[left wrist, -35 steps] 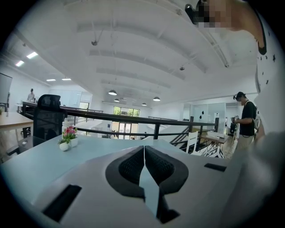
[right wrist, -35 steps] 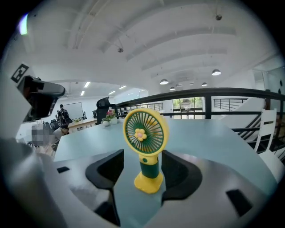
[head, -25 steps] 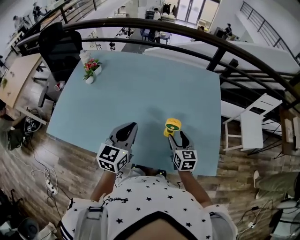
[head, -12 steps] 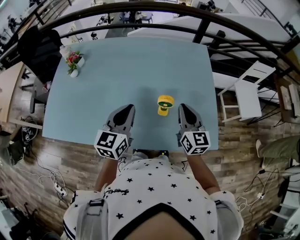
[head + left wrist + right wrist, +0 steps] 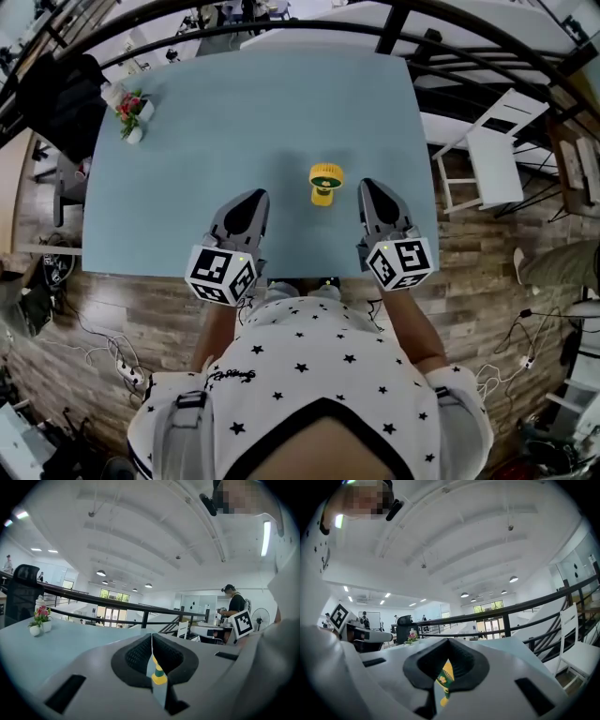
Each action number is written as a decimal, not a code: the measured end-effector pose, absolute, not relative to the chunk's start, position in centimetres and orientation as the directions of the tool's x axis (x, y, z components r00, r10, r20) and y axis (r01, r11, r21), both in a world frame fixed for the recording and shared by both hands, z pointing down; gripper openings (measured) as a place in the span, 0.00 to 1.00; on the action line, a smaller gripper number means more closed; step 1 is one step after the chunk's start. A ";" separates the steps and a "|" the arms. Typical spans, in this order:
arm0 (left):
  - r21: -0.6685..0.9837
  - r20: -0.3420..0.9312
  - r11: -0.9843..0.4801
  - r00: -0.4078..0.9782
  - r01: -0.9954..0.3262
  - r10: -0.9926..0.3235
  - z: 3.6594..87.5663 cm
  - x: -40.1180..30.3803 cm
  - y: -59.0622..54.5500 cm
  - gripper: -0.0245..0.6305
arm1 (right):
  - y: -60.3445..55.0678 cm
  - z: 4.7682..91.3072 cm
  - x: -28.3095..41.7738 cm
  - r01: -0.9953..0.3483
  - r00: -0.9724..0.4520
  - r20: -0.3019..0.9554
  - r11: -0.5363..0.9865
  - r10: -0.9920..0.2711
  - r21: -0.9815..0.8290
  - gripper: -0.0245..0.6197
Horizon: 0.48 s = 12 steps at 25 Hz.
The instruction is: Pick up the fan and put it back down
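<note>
The small yellow fan [image 5: 322, 181] with a green face stands upright on the light blue table [image 5: 234, 112], near its front edge. My left gripper [image 5: 255, 195] hovers to the fan's left, shut with nothing in it. To the fan's right my right gripper [image 5: 367, 185] is also shut and empty, clear of the fan. In the left gripper view the closed jaws [image 5: 151, 635] partly hide the fan [image 5: 158, 672] behind them. In the right gripper view the fan [image 5: 446, 674] shows below the closed jaw tips [image 5: 449, 641].
A small pot of flowers [image 5: 129, 108] sits at the table's far left corner. A black railing [image 5: 394, 21] curves behind the table. A white chair [image 5: 492, 159] stands to the right, and a dark office chair [image 5: 56, 94] to the far left.
My right gripper has come away from the fan, risen and moved to its right, and its jaws have shut. The fan stays standing on the table. The left gripper has barely shifted.
</note>
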<state>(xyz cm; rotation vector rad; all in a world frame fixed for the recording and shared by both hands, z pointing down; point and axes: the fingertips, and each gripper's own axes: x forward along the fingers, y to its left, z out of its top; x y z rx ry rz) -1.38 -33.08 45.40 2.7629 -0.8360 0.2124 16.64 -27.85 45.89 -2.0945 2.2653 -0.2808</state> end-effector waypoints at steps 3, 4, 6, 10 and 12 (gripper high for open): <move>0.192 0.211 -0.806 0.826 -0.560 -0.523 45.4 -1.4 -33.0 0.08 | -27.8 45.8 16.6 -0.984 -0.085 0.093 0.069 -0.992 -0.162 0.04; 0.192 0.210 -0.807 0.826 -0.559 -0.523 45.4 -1.3 -33.0 0.08 | -27.8 45.8 16.6 -0.985 -0.086 0.093 0.070 -0.992 -0.160 0.04; 0.193 0.209 -0.808 0.828 -0.557 -0.521 45.5 -1.2 -32.9 0.08 | -27.8 45.8 16.6 -0.985 -0.088 0.091 0.073 -0.992 -0.159 0.04; 0.196 0.213 -0.809 0.829 -0.554 -0.516 45.6 -1.1 -32.7 0.08 | -27.7 45.6 16.6 -0.984 -0.094 0.089 0.079 -0.992 -0.160 0.04; 0.198 0.214 -0.809 0.829 -0.554 -0.516 45.6 -1.2 -32.8 0.08 | -27.8 45.6 16.5 -0.984 -0.095 0.091 0.080 -0.991 -0.158 0.04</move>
